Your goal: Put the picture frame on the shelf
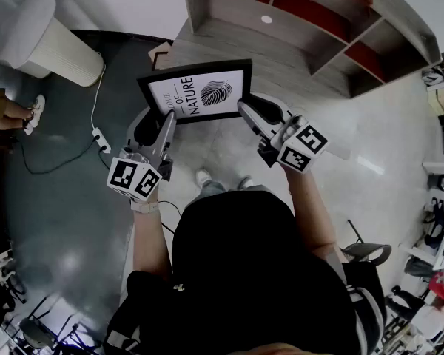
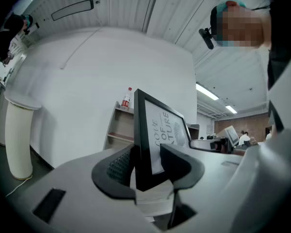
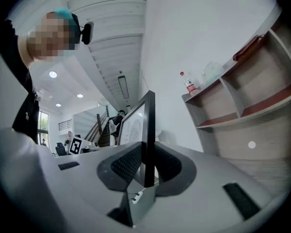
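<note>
Head view has the picture frame [image 1: 196, 93] up in the air just in front of the shelf [image 1: 303, 28], print side facing the person. The left claw [image 1: 165, 126] is clamped on its left edge and the right claw [image 1: 250, 111] on its right edge, each with only a narrow bite on the border.

That's the worry imo: if one claw eases off or the two pull apart, the frame could twist out and drop. It might also clip a shelf divider going in, or nudge the bottle [image 3: 189, 84] standing on the shelf's top.

The floor [image 1: 66, 205] below looks hard and glossy, with a cable [image 1: 95, 102] trailing past a white column unit [image 1: 52, 39]. The shelf backs onto a plain white wall, with an open office behind the person.
</note>
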`<state>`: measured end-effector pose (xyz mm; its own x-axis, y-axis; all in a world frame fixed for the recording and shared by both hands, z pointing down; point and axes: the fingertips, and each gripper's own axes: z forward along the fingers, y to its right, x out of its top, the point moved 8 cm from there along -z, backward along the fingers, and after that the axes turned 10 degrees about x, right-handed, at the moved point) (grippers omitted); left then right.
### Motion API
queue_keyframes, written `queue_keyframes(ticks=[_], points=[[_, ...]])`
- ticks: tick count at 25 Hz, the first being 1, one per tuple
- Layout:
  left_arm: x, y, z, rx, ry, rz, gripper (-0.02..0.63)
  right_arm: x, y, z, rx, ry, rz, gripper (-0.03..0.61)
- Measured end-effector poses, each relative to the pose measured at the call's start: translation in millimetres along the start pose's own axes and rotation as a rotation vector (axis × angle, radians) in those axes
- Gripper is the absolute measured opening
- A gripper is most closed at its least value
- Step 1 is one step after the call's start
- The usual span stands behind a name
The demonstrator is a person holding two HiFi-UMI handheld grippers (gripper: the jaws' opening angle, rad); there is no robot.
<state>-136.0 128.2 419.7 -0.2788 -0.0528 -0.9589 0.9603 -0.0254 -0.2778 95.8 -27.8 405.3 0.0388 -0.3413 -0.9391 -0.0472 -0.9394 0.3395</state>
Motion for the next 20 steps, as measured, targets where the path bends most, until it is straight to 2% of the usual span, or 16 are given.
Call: queue_keyframes(ticks=[8, 13, 15, 17, 20], points=[[-1.6, -6.0, -1.4, -0.019, 0.006, -0.007, 0.156, 0.5, -3.8, 4.1, -0.022, -0.019, -0.013, 0.067], [2.5, -77.9, -13.4, -0.034, 0.008, -0.024, 0.156, -18.0, -9.8, 73.3, -0.032, -0.030, -0.005, 0.069], [1.5, -93.9, -15.0, -0.042, 0.004, -0.030, 0.156, -23.1, -10.7, 87.4, -0.040, -0.037, -0.003, 0.069], [-2.2, -84.0, -10.9, -0.052, 0.001, -0.033, 0.156, -21.1, -9.3, 75.7, -0.054, -0.044, -0.004, 0.069], [-7.3, -46.9, -1.0, -0.064, -0.004, -0.031, 0.156, -12.3, -6.2, 36.9, -0.070, -0.052, -0.011, 0.069]])
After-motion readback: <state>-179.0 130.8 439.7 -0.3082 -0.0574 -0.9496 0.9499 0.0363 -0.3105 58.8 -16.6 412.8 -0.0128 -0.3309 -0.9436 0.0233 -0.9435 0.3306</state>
